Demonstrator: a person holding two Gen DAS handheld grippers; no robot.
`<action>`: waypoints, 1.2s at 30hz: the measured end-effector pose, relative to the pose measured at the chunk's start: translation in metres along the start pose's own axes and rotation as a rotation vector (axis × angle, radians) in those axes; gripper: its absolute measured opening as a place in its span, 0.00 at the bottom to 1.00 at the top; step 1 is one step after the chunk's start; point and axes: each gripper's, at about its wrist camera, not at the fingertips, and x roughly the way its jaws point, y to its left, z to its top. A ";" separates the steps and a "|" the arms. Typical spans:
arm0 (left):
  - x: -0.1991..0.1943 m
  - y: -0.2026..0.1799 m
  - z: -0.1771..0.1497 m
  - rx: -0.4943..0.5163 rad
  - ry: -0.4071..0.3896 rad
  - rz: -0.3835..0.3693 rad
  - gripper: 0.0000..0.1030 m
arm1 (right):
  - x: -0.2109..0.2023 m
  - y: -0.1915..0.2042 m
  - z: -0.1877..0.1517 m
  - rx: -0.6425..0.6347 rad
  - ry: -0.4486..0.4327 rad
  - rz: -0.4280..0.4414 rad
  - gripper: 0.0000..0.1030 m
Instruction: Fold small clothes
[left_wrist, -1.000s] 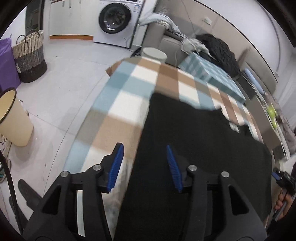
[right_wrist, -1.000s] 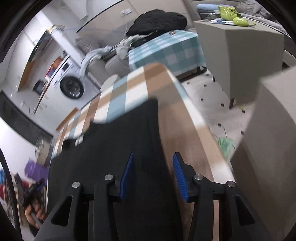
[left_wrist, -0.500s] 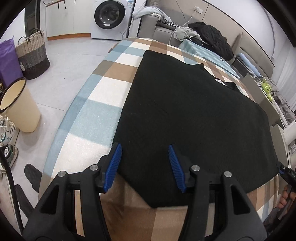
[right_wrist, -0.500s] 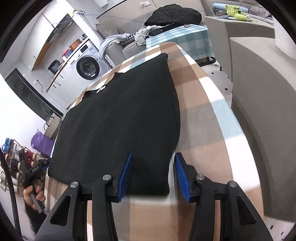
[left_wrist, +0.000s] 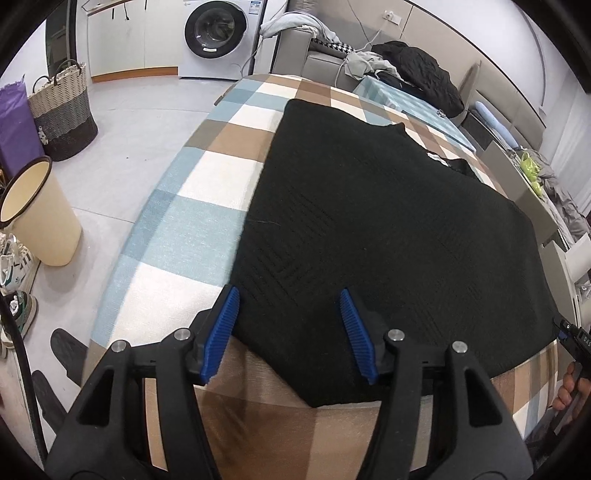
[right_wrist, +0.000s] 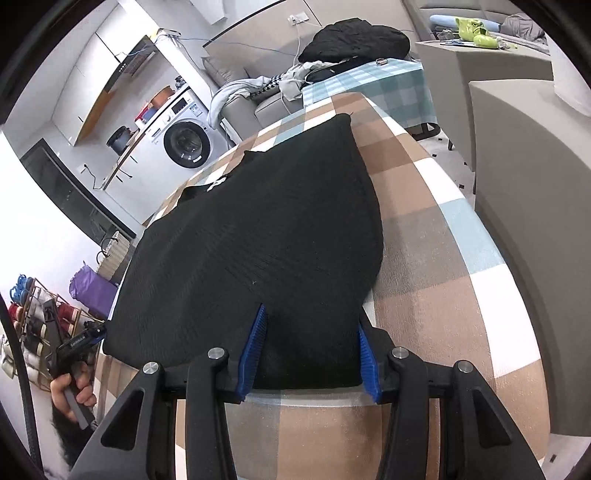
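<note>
The black garment (left_wrist: 388, 229) is spread flat on the checked tablecloth (left_wrist: 192, 229), its near hem lying directly ahead of and partly between both pairs of jaws. Its long axis is seen to run away from the jaws, toward the collar at the far end. The left gripper (left_wrist: 290, 334) is set at the near left corner; its jaws are spread and have just been opening, with the hem between the blue pads but not pressed by them. The right gripper (right_wrist: 308, 349) is set at the near right corner (right_wrist: 347, 369), jaws likewise parted, the cloth lying between them with no pinch to be made out. Each corner is nearest its own gripper, so neither hand is favoured. The coming move is judged to need both hems pinched and carried forward toward the collar
</note>
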 end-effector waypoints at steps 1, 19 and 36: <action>-0.001 0.004 0.001 -0.007 0.005 0.004 0.53 | -0.001 0.001 0.000 -0.013 0.003 0.002 0.46; 0.014 -0.011 0.001 0.016 -0.007 -0.012 0.50 | 0.021 0.004 0.011 -0.041 0.006 -0.049 0.35; -0.024 -0.023 -0.046 0.104 0.003 -0.041 0.16 | -0.004 -0.002 -0.014 -0.021 0.022 -0.070 0.15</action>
